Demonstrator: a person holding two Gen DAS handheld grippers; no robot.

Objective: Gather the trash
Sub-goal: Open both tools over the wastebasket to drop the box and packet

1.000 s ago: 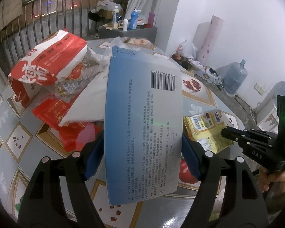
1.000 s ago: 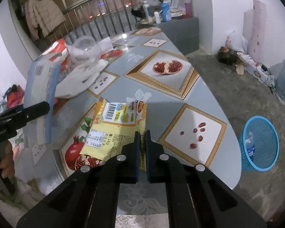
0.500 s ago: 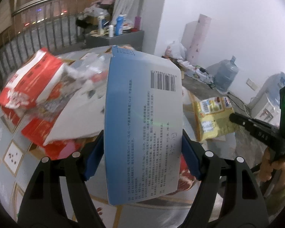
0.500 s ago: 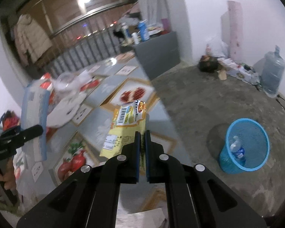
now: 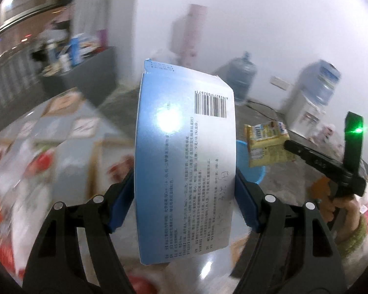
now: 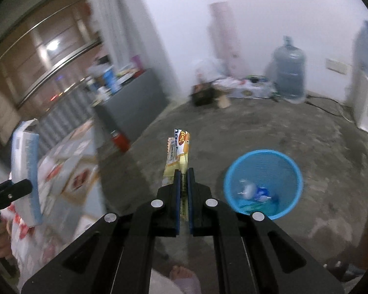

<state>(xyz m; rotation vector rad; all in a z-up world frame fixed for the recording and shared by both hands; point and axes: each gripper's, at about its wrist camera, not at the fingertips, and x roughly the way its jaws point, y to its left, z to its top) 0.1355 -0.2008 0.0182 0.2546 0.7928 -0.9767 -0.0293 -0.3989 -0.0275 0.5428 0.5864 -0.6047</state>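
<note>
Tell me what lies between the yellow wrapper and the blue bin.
Nothing: in the right wrist view only bare concrete floor separates the yellow wrapper, held in the right tongs, from the blue bin.

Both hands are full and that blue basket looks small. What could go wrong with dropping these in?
The box is wide beside the basket, so it could catch on the rim or tip it. The wrapper in the right tool is light and may flutter onto the floor. Both tools are off to the basket's side, so letting go now would likely miss.
</note>
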